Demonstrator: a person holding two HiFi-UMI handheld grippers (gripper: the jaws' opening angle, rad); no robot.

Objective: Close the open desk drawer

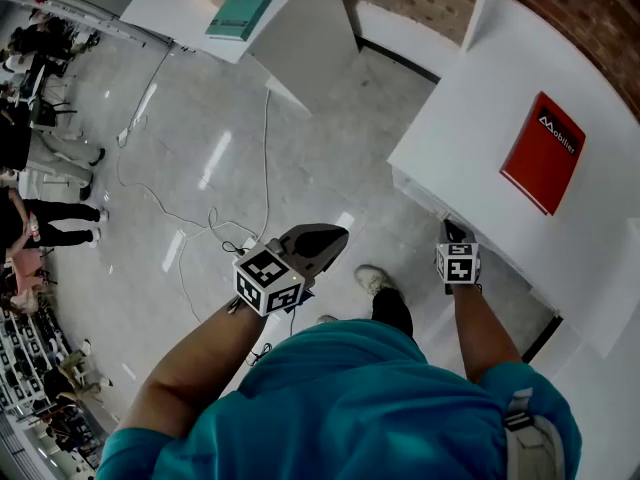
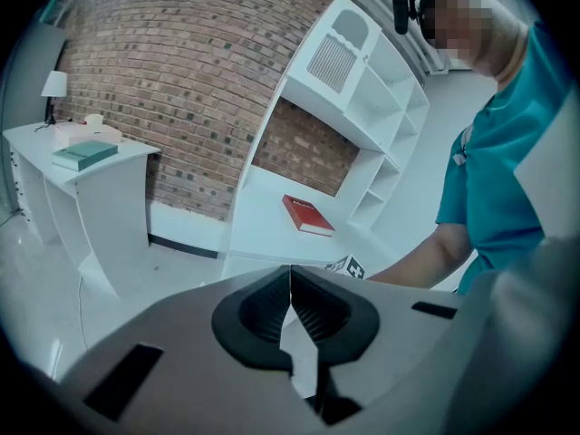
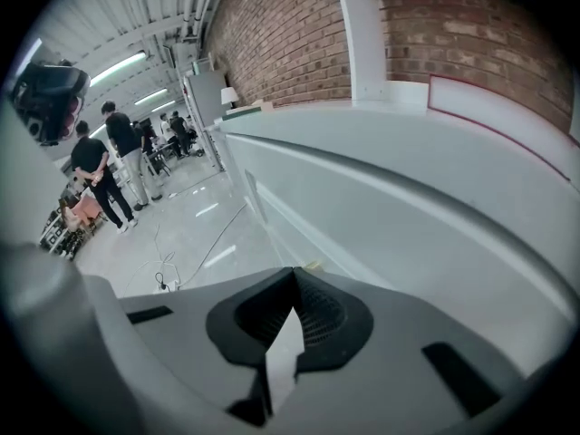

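A white desk (image 1: 470,138) stands at the right, with a red book (image 1: 543,152) on its top. Under the desk's front edge the drawer front (image 1: 425,200) shows as a narrow white band. In the right gripper view it fills the right side as a long white panel (image 3: 408,216). My right gripper (image 1: 452,229) is shut and empty, its tips right at that front (image 3: 292,275). How far out the drawer stands I cannot tell. My left gripper (image 1: 335,236) is shut on nothing and hangs over the floor, left of the desk (image 2: 290,270).
A second white desk (image 1: 215,8) with a teal book (image 1: 243,9) stands at the back left. Cables (image 1: 190,218) trail over the glossy floor. People (image 1: 40,218) stand at the far left. The person's shoe (image 1: 375,280) is near the desk. A white shelf unit (image 2: 362,107) rises above the desk.
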